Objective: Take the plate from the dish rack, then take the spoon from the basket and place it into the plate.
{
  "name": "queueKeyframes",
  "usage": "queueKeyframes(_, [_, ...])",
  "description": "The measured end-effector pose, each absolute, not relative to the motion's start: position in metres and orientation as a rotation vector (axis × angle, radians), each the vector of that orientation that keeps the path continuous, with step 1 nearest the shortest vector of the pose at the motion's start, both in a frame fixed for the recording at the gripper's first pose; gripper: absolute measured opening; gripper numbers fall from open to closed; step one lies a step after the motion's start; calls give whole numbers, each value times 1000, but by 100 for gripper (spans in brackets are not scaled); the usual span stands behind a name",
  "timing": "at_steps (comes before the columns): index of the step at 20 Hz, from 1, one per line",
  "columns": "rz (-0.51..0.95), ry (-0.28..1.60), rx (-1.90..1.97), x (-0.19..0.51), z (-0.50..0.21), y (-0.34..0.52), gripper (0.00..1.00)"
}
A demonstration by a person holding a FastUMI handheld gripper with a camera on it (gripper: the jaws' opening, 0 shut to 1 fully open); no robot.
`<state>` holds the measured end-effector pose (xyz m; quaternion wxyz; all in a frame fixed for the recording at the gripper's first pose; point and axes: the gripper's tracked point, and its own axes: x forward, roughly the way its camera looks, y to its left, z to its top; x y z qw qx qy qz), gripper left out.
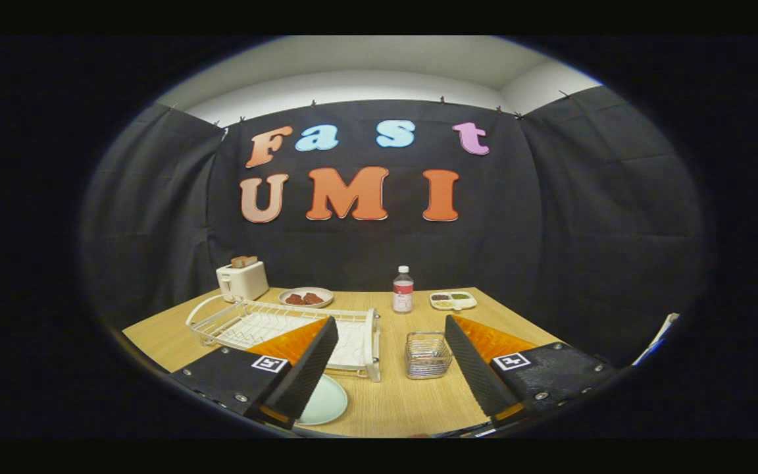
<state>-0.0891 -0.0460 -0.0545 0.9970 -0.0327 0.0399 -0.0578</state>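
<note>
The gripper [389,355] hangs above the near part of the wooden counter [412,401], its two fingers [306,368] spread wide apart with nothing between them but bare wood.

The pale green plate [326,401] lies flat on the counter, just beside the left finger and partly hidden behind it, in front of the near corner of the white wire rack [274,326]. The rack appears empty; its near edge is partly covered by the left finger.

The small wire basket [428,355] stands between the fingers, nearer the right one. Whether the spoon is inside cannot be told.

Beyond the basket a bottle [403,289] with a white cap stands upright. To its right is a divided tray [453,301] holding small portions of green and dark food. To its left, behind the rack, a dish [306,297] holds reddish-brown pieces. At the far left corner a white toaster [242,280] has bread standing in its slots.
</note>
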Motion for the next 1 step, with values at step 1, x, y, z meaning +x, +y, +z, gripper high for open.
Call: queueKeyframes(1, [-124,81,-71,-90,-53,-52,97])
